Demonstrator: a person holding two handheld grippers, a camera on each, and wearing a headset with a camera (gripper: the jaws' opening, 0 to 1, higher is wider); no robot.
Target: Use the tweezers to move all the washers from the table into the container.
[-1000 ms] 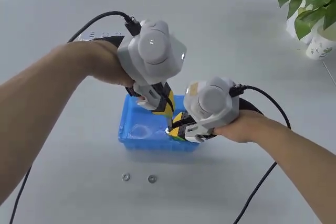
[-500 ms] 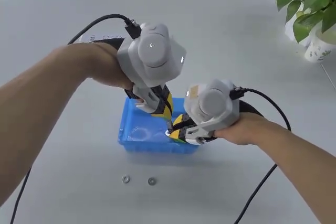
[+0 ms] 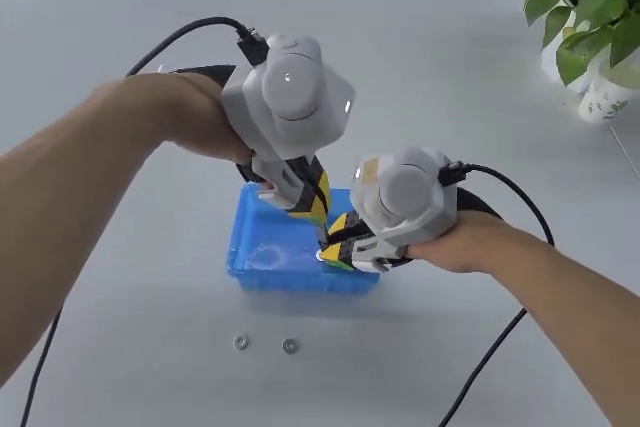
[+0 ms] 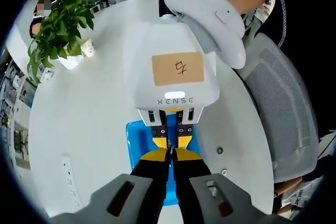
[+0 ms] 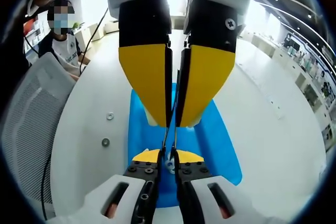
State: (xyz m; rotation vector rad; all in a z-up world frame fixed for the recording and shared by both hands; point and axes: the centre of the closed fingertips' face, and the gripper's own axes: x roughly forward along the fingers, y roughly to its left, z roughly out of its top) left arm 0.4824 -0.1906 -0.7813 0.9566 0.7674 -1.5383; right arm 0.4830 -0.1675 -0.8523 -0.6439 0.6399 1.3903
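Both grippers meet over the blue container (image 3: 250,265). My left gripper (image 3: 321,235) points down into it, jaws shut on the thin metal tweezers (image 5: 171,136). From the right, my right gripper (image 3: 327,251) is shut on the same tweezers lower down. In the right gripper view its yellow tips (image 5: 168,157) pinch the tweezers just below the left gripper (image 5: 172,123). I cannot tell whether the tweezer tips hold a washer. One washer (image 3: 241,343) and a second washer (image 3: 290,346) lie on the table in front of the container.
A potted plant (image 3: 585,7) stands at the far right corner of the white table. Black cables (image 3: 190,37) trail from both grippers. A white power strip (image 4: 68,179) lies on the table. A mesh office chair (image 4: 283,108) stands beside the table, and a person (image 5: 65,30) sits beyond it.
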